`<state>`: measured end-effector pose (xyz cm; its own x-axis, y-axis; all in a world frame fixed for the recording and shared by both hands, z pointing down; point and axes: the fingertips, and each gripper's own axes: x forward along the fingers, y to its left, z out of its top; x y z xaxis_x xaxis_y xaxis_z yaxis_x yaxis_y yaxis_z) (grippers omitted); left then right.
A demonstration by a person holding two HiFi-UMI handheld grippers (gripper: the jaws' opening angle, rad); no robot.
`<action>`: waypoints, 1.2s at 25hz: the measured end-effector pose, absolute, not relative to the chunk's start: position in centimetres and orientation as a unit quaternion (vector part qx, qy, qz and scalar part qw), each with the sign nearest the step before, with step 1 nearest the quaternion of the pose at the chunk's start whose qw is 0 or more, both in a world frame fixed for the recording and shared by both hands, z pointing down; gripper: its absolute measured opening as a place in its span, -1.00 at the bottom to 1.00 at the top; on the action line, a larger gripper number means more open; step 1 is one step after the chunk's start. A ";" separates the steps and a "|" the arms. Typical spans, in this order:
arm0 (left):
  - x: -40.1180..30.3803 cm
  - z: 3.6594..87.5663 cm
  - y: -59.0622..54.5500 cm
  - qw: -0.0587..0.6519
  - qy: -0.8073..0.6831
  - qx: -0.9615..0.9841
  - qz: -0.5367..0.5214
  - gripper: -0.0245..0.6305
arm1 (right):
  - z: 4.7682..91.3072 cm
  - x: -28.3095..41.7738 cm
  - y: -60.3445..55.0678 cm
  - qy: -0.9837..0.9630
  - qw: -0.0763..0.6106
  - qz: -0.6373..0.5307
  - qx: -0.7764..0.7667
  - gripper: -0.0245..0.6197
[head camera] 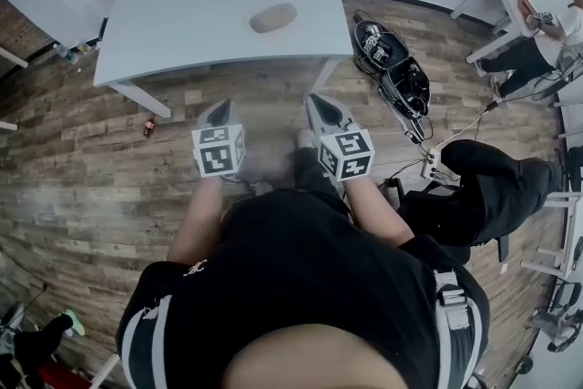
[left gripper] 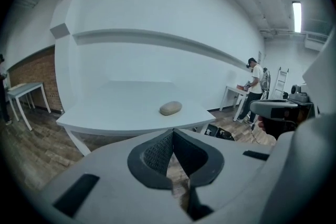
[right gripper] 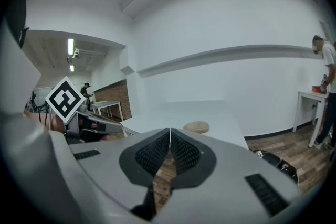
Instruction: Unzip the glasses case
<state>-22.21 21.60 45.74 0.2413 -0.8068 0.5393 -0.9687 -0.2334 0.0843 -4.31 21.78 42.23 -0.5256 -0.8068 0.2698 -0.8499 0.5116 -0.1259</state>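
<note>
A tan oval glasses case (head camera: 273,17) lies alone on the white table (head camera: 182,5), near its front edge. The case shows too in the left gripper view (left gripper: 170,108) and the right gripper view (right gripper: 196,127). My left gripper (head camera: 217,114) and right gripper (head camera: 325,107) hang over the wooden floor, short of the table's front edge and well apart from the case. Both are shut, tips touching, with nothing between them. The left gripper's tips (left gripper: 172,131) and the right gripper's tips (right gripper: 169,130) point toward the table.
An open black bag (head camera: 393,71) with cables lies on the floor right of the table. A person in black (head camera: 496,187) sits at the right. Another person (left gripper: 255,89) stands at a far white desk (head camera: 496,5). The table's leg (head camera: 137,96) slants down at left.
</note>
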 end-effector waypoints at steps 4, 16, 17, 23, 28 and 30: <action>-21.3 45.6 18.8 0.199 -0.587 0.758 0.205 -0.91 | 42.7 -3.1 18.2 -0.865 0.080 0.131 0.478 -0.88; -19.3 43.8 4.7 0.181 -0.611 0.741 0.212 -0.91 | 40.7 -1.5 2.9 -0.883 0.059 0.117 0.451 -0.88; -19.1 43.5 3.5 0.181 -0.613 0.740 0.211 -0.91 | 40.4 -1.2 1.6 -0.883 0.058 0.116 0.451 -0.88; -16.1 43.8 -2.3 0.189 -0.619 0.731 0.216 -0.91 | 40.6 1.9 -4.6 -0.887 0.064 0.121 0.442 -0.88; -13.1 44.0 -6.5 0.191 -0.620 0.728 0.223 -0.91 | 41.4 4.6 -8.7 -0.892 0.074 0.130 0.426 -0.88; -11.7 44.1 -8.4 0.191 -0.619 0.728 0.225 -0.91 | 41.8 6.0 -10.5 -0.895 0.078 0.132 0.418 -0.88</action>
<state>-11.68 -8.36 44.14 0.1329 -0.8150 0.5640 -0.9868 -0.1619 -0.0013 6.00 -10.47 41.84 -0.6378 -0.7284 0.2501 -0.7697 0.6149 -0.1718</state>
